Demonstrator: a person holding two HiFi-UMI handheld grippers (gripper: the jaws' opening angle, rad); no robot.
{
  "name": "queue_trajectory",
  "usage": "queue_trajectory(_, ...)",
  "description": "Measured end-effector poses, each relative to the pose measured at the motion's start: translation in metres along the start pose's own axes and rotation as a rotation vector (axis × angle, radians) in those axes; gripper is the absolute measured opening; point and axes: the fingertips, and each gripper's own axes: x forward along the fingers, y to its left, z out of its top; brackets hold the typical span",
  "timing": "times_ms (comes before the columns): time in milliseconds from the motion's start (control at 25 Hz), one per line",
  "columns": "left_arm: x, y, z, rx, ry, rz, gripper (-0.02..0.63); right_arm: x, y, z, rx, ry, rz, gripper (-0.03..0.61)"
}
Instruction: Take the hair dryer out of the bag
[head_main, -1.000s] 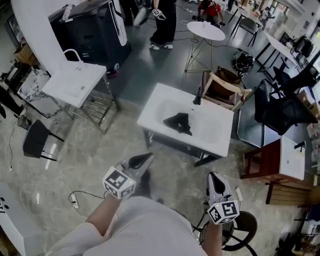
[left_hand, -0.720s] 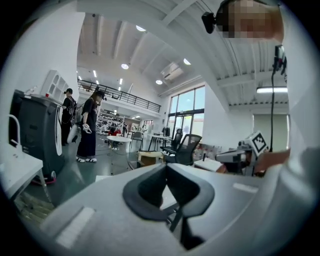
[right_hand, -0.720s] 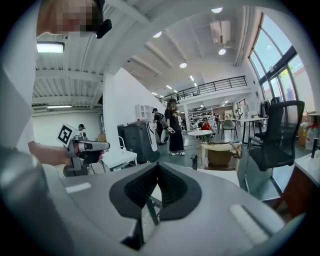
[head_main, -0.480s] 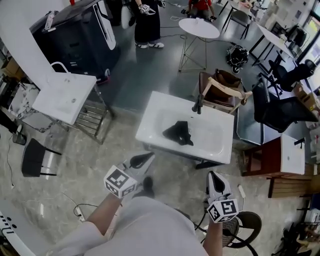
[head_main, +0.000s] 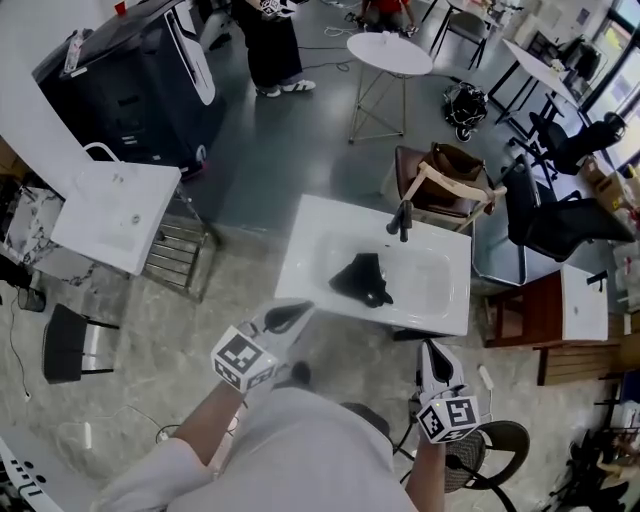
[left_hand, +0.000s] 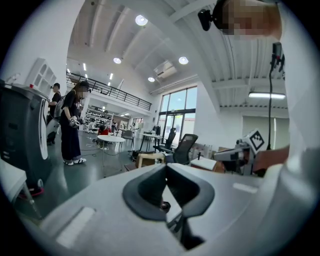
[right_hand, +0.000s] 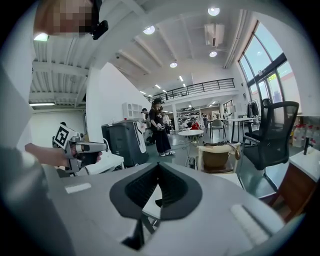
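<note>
A black bag (head_main: 362, 280) lies crumpled in the basin of a white sink-top table (head_main: 310, 240) with a black faucet (head_main: 402, 218). No hair dryer shows outside the bag. My left gripper (head_main: 285, 318) hovers just short of the table's near edge, pointing at it, its jaws shut and empty (left_hand: 166, 165). My right gripper (head_main: 432, 358) is held lower right, also short of the table, its jaws closed together with nothing in them (right_hand: 159, 164). Both gripper views look across the room, with a sliver of the table seen below the jaws.
A wooden chair (head_main: 440, 180) with a brown bag stands behind the table, a black office chair (head_main: 555, 220) and a red-brown cabinet (head_main: 540, 320) to its right. Another white sink stand (head_main: 115, 215) is at left. A person (head_main: 270, 50) stands far off by a round table (head_main: 390, 55).
The sink-top table and bag have drawn closer to both grippers as I walk forward. Both grippers keep their pose in front of me, jaws unchanged.
</note>
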Motion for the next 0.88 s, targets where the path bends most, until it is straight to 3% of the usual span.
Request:
queue_trajectory(520, 0.007, 0.046, -0.012, -0.034, 0.015, -0.030, 0.000, 0.051, 0.015, -0.007, 0.009, 0.055, 0.001, -0.003)
queue_trajectory(880, 0.029, 0.053, -0.024, -0.058, 0.034, -0.013, 0.000, 0.081, -0.005, -0.019, -0.003, 0.095, 0.072, -0.003)
